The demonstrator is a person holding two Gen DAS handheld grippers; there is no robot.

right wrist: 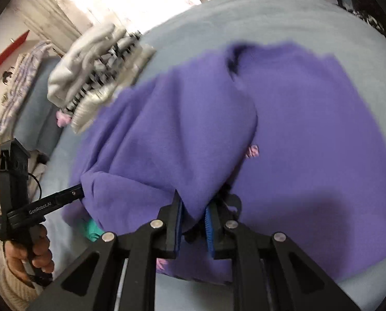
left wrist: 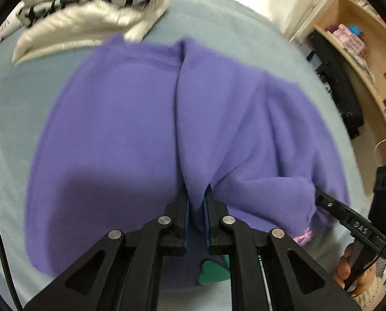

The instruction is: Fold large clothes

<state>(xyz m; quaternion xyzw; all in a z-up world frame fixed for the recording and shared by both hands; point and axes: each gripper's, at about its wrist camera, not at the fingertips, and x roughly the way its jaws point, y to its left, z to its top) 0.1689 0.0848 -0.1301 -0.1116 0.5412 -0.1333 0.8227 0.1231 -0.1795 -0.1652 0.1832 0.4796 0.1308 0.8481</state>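
Observation:
A large purple garment (left wrist: 130, 119) lies spread on a pale blue bed (left wrist: 8, 119); it also fills the right wrist view (right wrist: 309, 142). My left gripper (left wrist: 196, 199) is shut on a fold of the purple cloth at its near edge. My right gripper (right wrist: 194, 203) is shut on another fold of the same garment and lifts it a little. The right gripper shows at the right of the left wrist view (left wrist: 320, 197), its tips buried in the cloth. The left gripper shows at the left of the right wrist view (right wrist: 76, 190). Green and pink patches (left wrist: 213, 269) show on the garment's underside.
A stack of folded white and black-checked clothes (left wrist: 89, 18) sits at the far left of the bed, also in the right wrist view (right wrist: 97, 72). A wooden shelf unit (left wrist: 361, 51) with boxes and black gear stands right of the bed. A pillow (right wrist: 34, 108) lies far left.

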